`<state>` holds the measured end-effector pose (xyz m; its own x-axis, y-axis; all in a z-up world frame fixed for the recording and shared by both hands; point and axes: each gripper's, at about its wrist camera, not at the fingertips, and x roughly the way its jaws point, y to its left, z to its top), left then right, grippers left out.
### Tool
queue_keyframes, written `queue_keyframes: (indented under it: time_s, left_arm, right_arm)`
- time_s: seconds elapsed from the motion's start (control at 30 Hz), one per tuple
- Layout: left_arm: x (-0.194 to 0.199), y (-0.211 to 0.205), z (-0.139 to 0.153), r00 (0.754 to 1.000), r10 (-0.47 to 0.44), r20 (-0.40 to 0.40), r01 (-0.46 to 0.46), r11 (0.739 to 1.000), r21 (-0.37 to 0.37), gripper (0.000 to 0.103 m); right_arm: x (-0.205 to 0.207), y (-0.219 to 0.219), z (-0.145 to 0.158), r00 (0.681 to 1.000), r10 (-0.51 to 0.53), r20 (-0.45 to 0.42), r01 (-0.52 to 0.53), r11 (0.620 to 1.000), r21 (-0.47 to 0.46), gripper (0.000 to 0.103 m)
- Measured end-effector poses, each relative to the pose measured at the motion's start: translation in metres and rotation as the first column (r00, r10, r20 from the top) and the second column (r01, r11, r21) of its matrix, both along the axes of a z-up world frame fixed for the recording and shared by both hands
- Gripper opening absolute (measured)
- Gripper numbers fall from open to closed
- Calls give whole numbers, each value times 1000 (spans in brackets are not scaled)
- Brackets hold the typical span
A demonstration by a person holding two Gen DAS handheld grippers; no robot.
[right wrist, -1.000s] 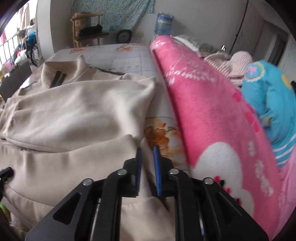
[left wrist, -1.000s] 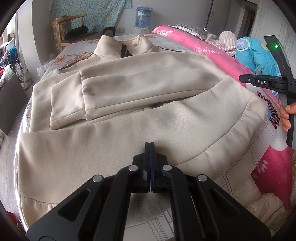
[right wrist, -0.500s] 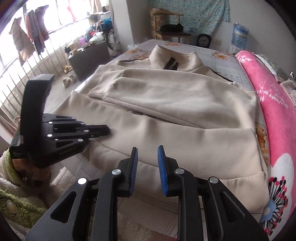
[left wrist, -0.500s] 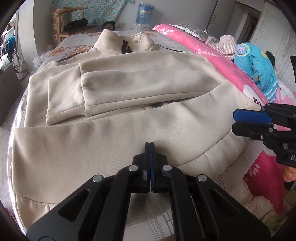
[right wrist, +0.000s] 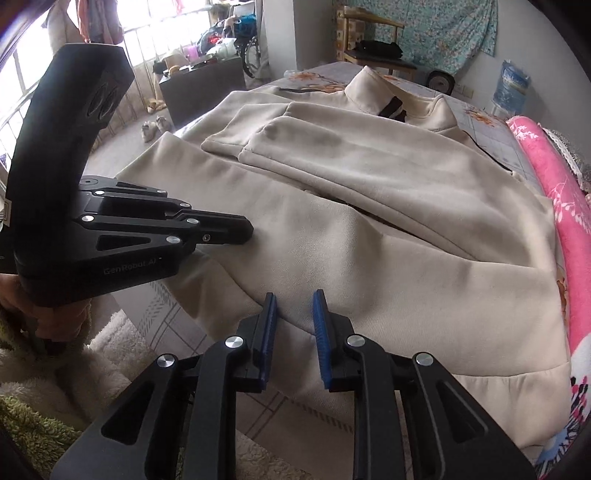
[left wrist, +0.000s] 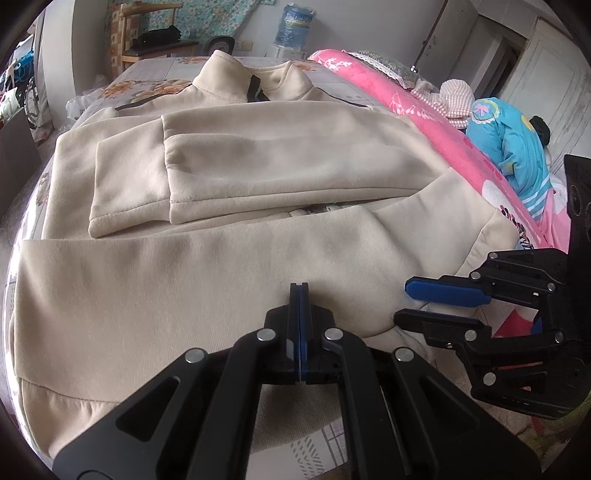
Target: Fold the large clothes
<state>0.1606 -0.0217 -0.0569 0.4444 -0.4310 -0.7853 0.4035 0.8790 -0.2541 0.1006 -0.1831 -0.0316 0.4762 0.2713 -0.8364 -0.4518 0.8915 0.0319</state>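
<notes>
Left wrist view: a cream zip-collar jacket [left wrist: 258, 173] lies spread across a bed [left wrist: 147, 79] with a floral sheet, both sleeves folded over the chest and the lower part turned up in a broad band toward the sleeves; the left hand-held gripper [left wrist: 299, 291] sits over the near hem with its blue-lined fingers pressed flat together and no cloth visible between them; to its right, the right hand-held gripper [left wrist: 424, 302] reaches in sideways just above the jacket's lower corner, its blue pad and black finger parted; a pink blanket [left wrist: 424, 114] runs along the bed's far side, with a blue stuffed toy [left wrist: 513, 147] lying on it; a water bottle [left wrist: 293, 24] and a wooden chair [left wrist: 147, 40] stand beyond the bed's head.

Right wrist view: the right hand-held gripper [right wrist: 294, 317] hovers at the near hem of the jacket [right wrist: 369, 221], fingers spread with fabric showing in the gap but not gripped; the left hand-held gripper [right wrist: 240, 232] enters from the left, its tip resting on or just over the hem's left part, though its fingers cannot be told apart from this side; a fleecy throw [right wrist: 74, 387] lies at the bed's near edge below it.
</notes>
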Motion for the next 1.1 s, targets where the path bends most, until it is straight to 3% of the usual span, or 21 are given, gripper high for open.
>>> queue_keyframes:
  time_s: [0.13, 0.27, 0.4, 0.53, 0.6, 0.67, 0.77, 0.9, 0.97, 1.1]
  left_arm:
    - [1, 0, -1, 1000, 1, -2, -1, 1000, -9, 1]
    - [3, 2, -1, 1000, 4, -15, -4, 1000, -23, 1]
    - [-1, 9, 5, 1000, 7, -18, -8, 999, -37, 1]
    - [-25, 22, 21, 997, -73, 16, 74, 990, -116, 1]
    - [-33, 26, 17, 997, -79, 7, 80, 993, -86, 2]
    - [-35, 31, 2, 998, -57, -39, 54, 997, -55, 4]
    - [-35, 53, -4, 995, -16, -97, 0, 987, -163, 4]
    - [-41, 76, 5, 996, 69, -59, -77, 986, -151, 4]
    - [-38, 93, 1, 990, 120, -78, -130, 981, -144, 4]
    - [-39, 120, -10, 974, 153, -164, -190, 952, -239, 2]
  right_arm:
    - [-12, 4, 19, 997, 60, 58, -62, 997, 41, 15]
    - [-7, 13, -7, 997, 79, 10, -79, 997, 8, 15]
    - [-1, 9, -8, 998, 59, -5, -59, 996, 63, 15]
    - [-5, 11, -8, 998, 59, 1, -59, 997, 52, 15]
    - [-4, 9, -9, 998, 56, -7, -56, 996, 64, 15]
    - [-3, 6, -9, 998, 53, -16, -52, 995, 81, 15]
    - [-2, 7, -10, 998, 54, -20, -52, 995, 84, 15]
    - [-1, 8, -9, 998, 52, -22, -50, 996, 78, 14]
    - [-1, 8, -9, 998, 52, -23, -51, 995, 80, 14]
    - [1, 8, -9, 998, 55, -26, -52, 995, 86, 14]
